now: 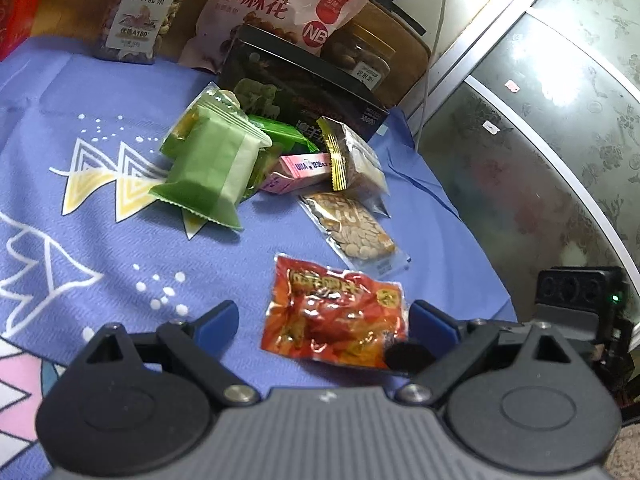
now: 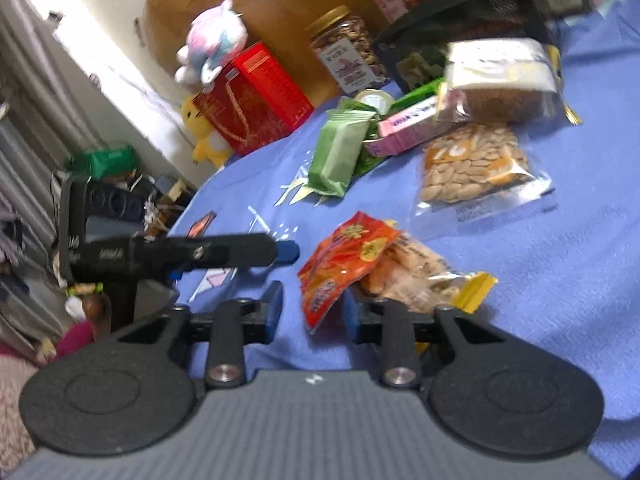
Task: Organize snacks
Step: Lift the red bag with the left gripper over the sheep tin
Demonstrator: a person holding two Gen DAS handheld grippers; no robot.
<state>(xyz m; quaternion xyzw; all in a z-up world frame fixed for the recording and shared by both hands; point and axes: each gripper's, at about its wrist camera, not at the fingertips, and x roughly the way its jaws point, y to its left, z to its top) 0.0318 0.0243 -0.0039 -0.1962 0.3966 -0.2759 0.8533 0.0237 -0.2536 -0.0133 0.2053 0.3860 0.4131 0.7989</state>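
A red-orange snack packet (image 1: 334,316) lies on the blue patterned cloth (image 1: 100,240). My left gripper (image 1: 326,318) is open wide around it, one blue pad on each side, neither pressing. In the right wrist view the same packet (image 2: 348,260) stands tilted, leaning on a clear biscuit pack with a yellow edge (image 2: 420,276). Its near corner hangs between the pads of my right gripper (image 2: 314,308), with cloth showing between the corner and the left pad. The jaws stand narrow but open. One left-gripper finger (image 2: 224,256) reaches in from the left.
Behind lie green wrapped cakes (image 1: 212,168), a pink box (image 1: 304,168), a seed pack (image 1: 352,228), a black box (image 1: 304,88), a pink bag (image 1: 276,8) and nut jars (image 1: 140,12). A red box (image 2: 252,96) and plush toys stand left. The table edge meets a glass cabinet (image 1: 540,120).
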